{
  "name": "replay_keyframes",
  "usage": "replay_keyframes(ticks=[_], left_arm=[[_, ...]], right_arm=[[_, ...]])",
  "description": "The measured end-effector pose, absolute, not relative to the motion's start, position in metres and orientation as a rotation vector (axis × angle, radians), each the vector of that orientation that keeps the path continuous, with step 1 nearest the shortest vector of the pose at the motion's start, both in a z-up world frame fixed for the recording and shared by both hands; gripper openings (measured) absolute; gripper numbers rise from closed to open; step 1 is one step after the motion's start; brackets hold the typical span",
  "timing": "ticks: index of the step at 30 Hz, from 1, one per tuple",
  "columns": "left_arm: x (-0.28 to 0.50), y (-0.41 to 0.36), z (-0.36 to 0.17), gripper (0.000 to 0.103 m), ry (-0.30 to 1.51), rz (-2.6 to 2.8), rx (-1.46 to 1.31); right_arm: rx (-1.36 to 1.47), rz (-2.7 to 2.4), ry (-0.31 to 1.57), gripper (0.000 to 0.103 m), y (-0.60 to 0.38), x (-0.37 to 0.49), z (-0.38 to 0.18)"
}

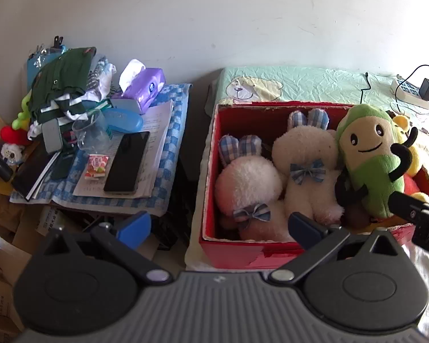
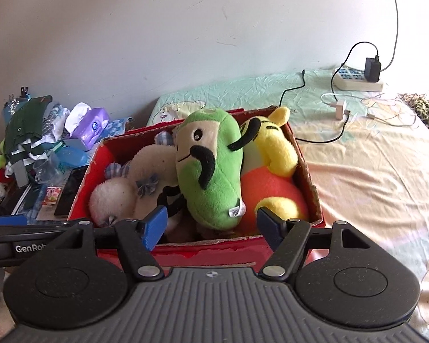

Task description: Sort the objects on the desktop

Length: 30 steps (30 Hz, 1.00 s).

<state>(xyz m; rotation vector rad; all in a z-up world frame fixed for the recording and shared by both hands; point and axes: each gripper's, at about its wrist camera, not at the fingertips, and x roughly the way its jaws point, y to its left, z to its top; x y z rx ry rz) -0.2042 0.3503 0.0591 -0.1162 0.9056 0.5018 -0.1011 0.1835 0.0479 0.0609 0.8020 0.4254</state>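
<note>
The right gripper (image 2: 211,227) stands at the near wall of the red cardboard box (image 2: 214,253), its blue-padded fingers spread wide with nothing pinched; the lower end of the green corn plush toy (image 2: 214,171) lies beyond the gap, not touched by either pad. The left gripper (image 1: 218,225) is likewise spread wide and empty, positioned above the near left corner of the box, one finger over the gap beside the box and the other over the box interior. The box rests on a bed covered with a pale printed sheet (image 2: 371,165). Inside the box, two white plush rabbits (image 1: 271,177) with blue checked ears and bows lie side by side against the left wall. The corn plush leans upright at the centre-right. A yellow and orange plush (image 2: 274,171) fills the right side, against the right wall. To the left of the box, a side table with a blue checked cloth (image 1: 168,143) carries a black phone (image 1: 127,165), a small snack packet (image 1: 96,166), papers, a clear plastic cup (image 1: 91,130), folded green clothing (image 1: 63,83) and, at its far edge, a purple tissue pack (image 1: 141,87). At the far edge of the bed, a white power strip (image 2: 357,81) holds a black adapter.
</note>
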Motion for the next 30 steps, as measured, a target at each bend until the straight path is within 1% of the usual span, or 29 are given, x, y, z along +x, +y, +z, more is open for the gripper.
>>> replay_keyframes(ticks=[9,13,19,23,25,30], left_arm=[[-0.205,0.349,0.057,0.103,0.925,0.503,-0.136],[-0.208,0.347,0.052,0.103,0.937,0.497,-0.161],[-0.209,0.34,0.05,0.102,0.909,0.475,-0.189],[-0.203,0.34,0.052,0.102,0.882,0.459,-0.204],[-0.197,0.342,0.05,0.102,0.889,0.445,-0.231],[-0.184,0.338,0.043,0.102,0.922,0.42,-0.254]], right_arm=[[0.06,0.34,0.804,0.078,0.179,-0.097,0.06],[0.026,0.306,0.762,0.085,0.179,-0.102,0.067],[-0.028,0.305,0.762,0.086,0.179,-0.108,0.069],[-0.018,0.33,0.786,0.085,0.177,-0.104,0.065],[0.02,0.363,0.797,0.081,0.174,-0.101,0.063],[0.019,0.348,0.783,0.076,0.173,-0.097,0.056]])
